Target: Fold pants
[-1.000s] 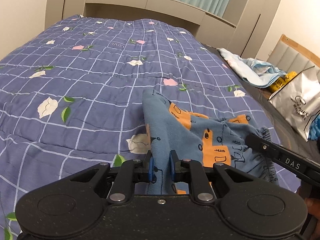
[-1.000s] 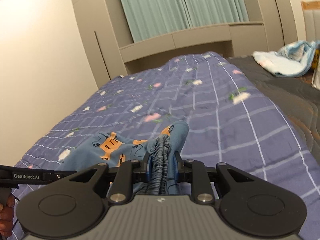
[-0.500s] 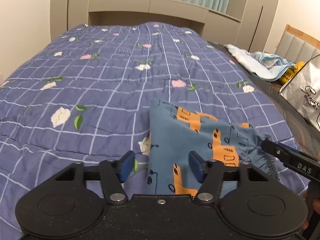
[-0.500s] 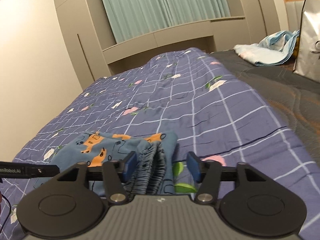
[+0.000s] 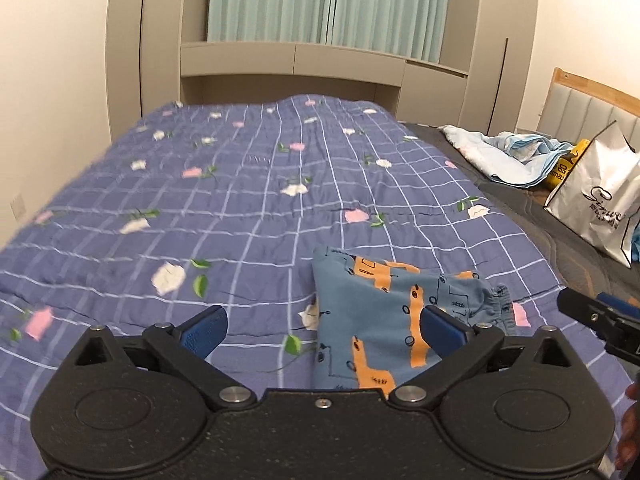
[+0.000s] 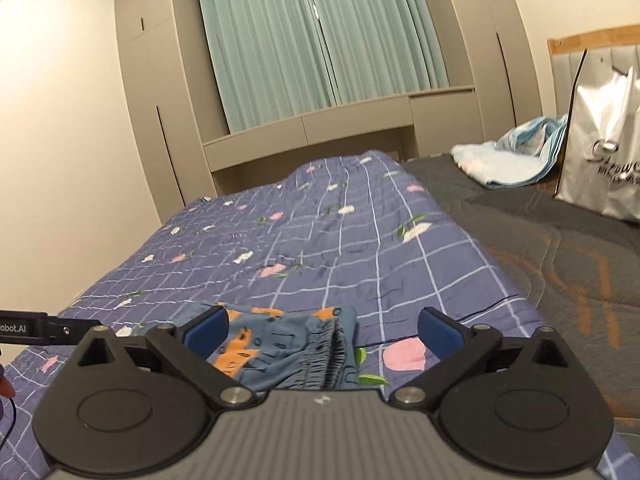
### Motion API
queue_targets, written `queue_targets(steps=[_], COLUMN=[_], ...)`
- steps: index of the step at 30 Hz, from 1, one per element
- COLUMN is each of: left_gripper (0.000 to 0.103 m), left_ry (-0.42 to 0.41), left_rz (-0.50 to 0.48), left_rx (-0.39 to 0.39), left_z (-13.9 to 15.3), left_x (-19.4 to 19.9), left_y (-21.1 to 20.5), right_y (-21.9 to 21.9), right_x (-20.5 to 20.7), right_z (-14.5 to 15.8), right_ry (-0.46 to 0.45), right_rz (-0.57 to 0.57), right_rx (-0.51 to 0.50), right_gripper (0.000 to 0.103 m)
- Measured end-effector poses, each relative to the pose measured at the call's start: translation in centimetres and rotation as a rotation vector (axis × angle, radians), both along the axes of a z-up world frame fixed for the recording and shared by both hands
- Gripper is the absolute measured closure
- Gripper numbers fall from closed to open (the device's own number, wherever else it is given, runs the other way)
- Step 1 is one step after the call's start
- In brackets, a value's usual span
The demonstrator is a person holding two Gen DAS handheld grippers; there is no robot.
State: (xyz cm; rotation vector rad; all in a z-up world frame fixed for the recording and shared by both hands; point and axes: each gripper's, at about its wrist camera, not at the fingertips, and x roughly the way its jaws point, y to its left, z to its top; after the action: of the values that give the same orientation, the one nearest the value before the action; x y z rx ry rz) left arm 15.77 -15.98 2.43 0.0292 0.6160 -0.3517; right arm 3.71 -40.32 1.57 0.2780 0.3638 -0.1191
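Left gripper [image 5: 322, 326] and right gripper [image 6: 322, 326] fingers apart, empty; the folded blue orange-print fleece pants [image 5: 380, 312] may spring open on the soft purple floral quilt [image 5: 240, 200]

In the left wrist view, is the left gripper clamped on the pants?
No, the left gripper has its jaws spread wide, and the pants lie loose on the bedspread between and beyond them.
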Motion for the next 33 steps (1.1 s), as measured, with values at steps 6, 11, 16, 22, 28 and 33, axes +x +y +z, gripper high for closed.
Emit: queue_targets(steps=[6, 11, 16, 22, 28, 33], left_gripper=[0.001, 0.001, 0.001, 0.001, 0.001, 0.001], left_ry=[-0.049, -0.071, -0.089, -0.092, -0.057, -0.04], left_rz=[-0.018, -0.029, -0.028, -0.015, 0.009, 0.002], left_rx=[0.032, 0.029, 0.021, 0.04, 0.03, 0.031], left_z=[1.1, 0.8, -0.1, -1.8, -3.5, -4.3], left_x=[-4.3, -8.0, -11.1, -13.9, -14.8, -14.6], left_y=[2.2, 4.3, 6.1, 7.7, 8.9, 8.8], right_y=[2.7, 5.2, 7.4, 9.2, 10.5, 10.7], right_x=[-3.6, -6.5, -9.3, -11.8, -13.1, -12.9], right_z=[1.9, 2.4, 2.0, 0.3, -1.0, -1.4], right_ry=[-0.025, -0.01, 0.011, 0.042, 0.05, 0.056], right_rz=[0.007, 0.006, -0.021, -0.05, -0.035, -0.016], right_rx=[-0.038, -0.061, -0.071, -0.082, -0.154, -0.176], right_gripper=[0.0, 0.0, 0.0, 0.0, 0.0, 0.0])
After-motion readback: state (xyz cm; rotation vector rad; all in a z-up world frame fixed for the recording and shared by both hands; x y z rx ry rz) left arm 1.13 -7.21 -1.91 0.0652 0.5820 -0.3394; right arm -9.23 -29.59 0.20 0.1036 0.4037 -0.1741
